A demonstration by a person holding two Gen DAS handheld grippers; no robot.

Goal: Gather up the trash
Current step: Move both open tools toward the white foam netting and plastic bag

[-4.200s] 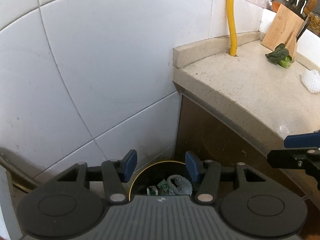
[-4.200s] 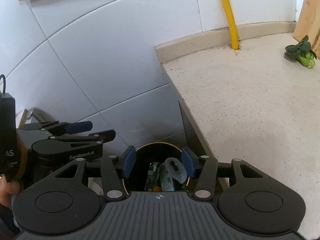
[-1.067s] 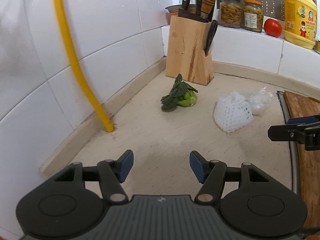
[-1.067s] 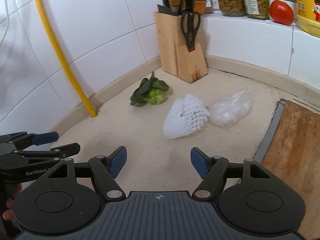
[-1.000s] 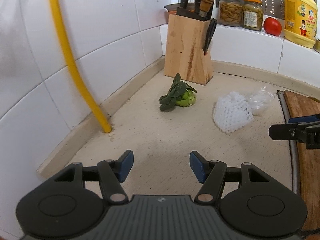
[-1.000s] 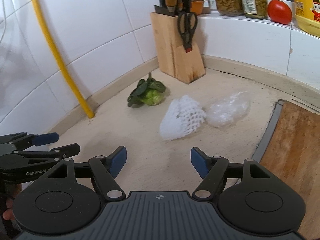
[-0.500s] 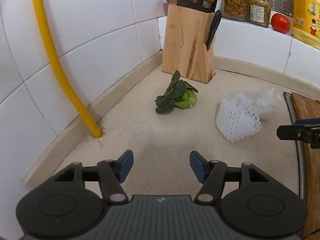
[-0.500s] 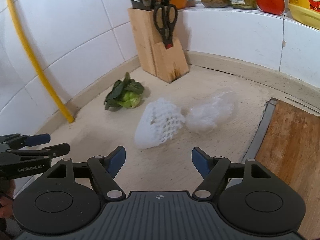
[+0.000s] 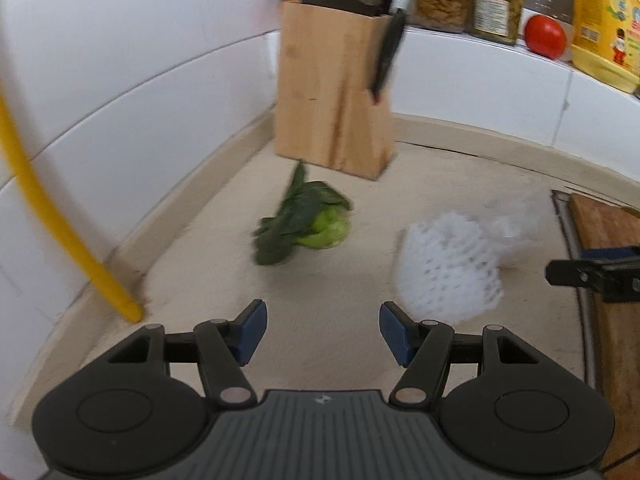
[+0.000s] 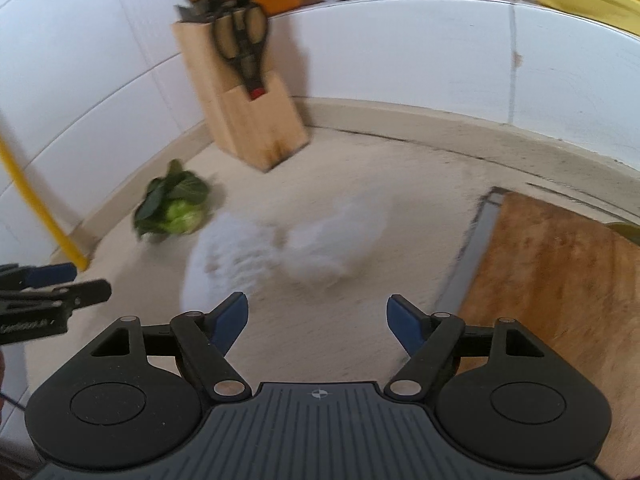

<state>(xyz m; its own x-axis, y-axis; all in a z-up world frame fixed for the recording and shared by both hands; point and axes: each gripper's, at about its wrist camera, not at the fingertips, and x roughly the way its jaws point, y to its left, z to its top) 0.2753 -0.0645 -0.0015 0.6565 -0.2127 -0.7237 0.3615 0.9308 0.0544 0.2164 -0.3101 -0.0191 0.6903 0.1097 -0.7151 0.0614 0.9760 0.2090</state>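
Two bits of trash sit on the desk (image 10: 360,332) right of the greens (image 10: 174,206): foam net (image 10: 224,258) and plastic wrap (image 10: 336,240). Both grippers, left (image 9: 320,330) and right (image 10: 316,320), are wide and empty. I'd drop the right one low and pinch the net mid-body.

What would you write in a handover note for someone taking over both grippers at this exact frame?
Left gripper: open, empty, above the countertop, facing the leafy vegetable scrap.
Right gripper: open, empty, facing the white foam net and the clear plastic bag beside it.
All three lie loose on the counter in front of the knife block; frames are blurred.
Done: nothing in hand now.
Left: pick up all three pieces and bin them; no bin in view.
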